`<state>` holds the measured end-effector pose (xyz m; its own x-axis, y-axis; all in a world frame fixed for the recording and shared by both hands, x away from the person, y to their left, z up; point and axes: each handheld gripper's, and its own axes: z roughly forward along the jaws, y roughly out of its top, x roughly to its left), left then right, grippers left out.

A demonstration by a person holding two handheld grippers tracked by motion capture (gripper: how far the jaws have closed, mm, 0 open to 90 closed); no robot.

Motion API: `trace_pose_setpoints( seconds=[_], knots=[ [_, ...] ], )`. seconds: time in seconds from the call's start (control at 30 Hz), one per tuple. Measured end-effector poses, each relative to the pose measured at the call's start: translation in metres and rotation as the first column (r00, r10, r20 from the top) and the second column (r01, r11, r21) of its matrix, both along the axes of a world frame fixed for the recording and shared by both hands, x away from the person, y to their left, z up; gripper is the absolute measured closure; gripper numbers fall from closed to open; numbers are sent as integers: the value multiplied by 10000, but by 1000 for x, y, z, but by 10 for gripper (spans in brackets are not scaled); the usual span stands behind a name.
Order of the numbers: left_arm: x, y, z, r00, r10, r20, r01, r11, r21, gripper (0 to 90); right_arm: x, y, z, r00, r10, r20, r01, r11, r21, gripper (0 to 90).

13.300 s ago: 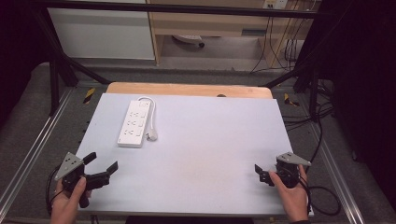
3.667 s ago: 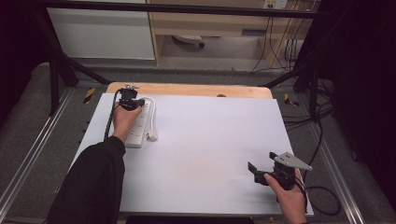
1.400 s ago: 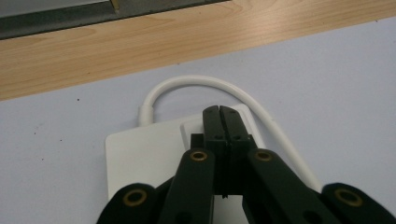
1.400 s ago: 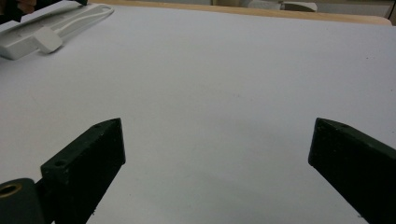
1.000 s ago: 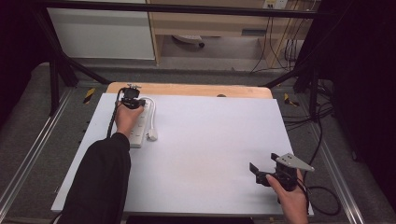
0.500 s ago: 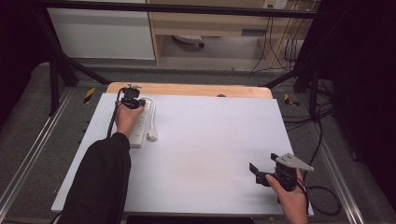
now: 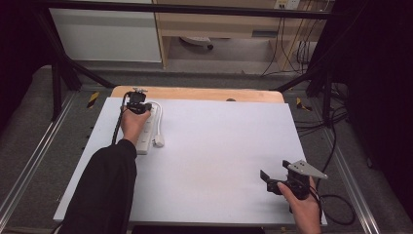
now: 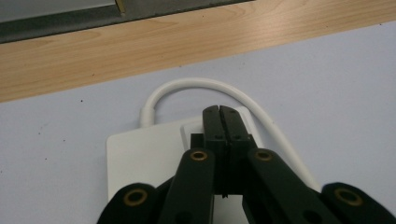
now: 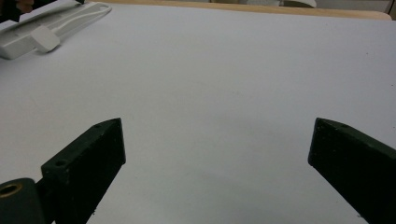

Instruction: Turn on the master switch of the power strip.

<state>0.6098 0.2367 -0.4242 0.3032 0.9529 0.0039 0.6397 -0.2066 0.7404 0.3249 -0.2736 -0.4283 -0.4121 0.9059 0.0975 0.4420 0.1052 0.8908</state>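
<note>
Since the start, the left hand-held gripper [image 7: 138, 103] has travelled from the near left corner of the bench [image 7: 219, 146] to its far left part; over the last second neither hand shifts. Its jaws are clenched tight together with nothing between them, tips resting on the far end of the white power strip [image 8: 144, 158] — just where the white cord [image 8: 196, 86] loops out. Near the front right edge, the right hand-held gripper [image 7: 276, 178] hovers released, jaws wide apart above bare bench.

1 pwr strip [image 7: 146, 134], 2 tongs [image 8: 219, 114] [image 9: 215, 154]
</note>
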Motion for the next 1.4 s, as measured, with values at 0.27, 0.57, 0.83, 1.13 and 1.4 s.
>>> trace_pose_setpoints(
  seconds=[0.27,0.57,0.83,1.13,1.4],
  knots=[
    [-3,-2,1,9998,90,180,-85,9995,-298,900,0,-1,1,10000,-74,67,73,10000,64,45],
    [-8,-2,6,9976,144,679,-102,9981,-611,900,0,-1,2,9999,-41,108,40,10000,68,45],
    [-13,0,15,9956,159,919,-76,9959,-900,900,1,0,2,9999,-21,121,21,10000,30,45],
    [-16,-4,19,9947,53,1023,45,9955,-946,863,2,0,3,9999,35,138,-36,10000,89,45],
    [-25,-6,29,9926,-89,1214,230,9930,-1158,735,3,-2,4,9997,79,231,-84,9998,201,45]
  ],
)
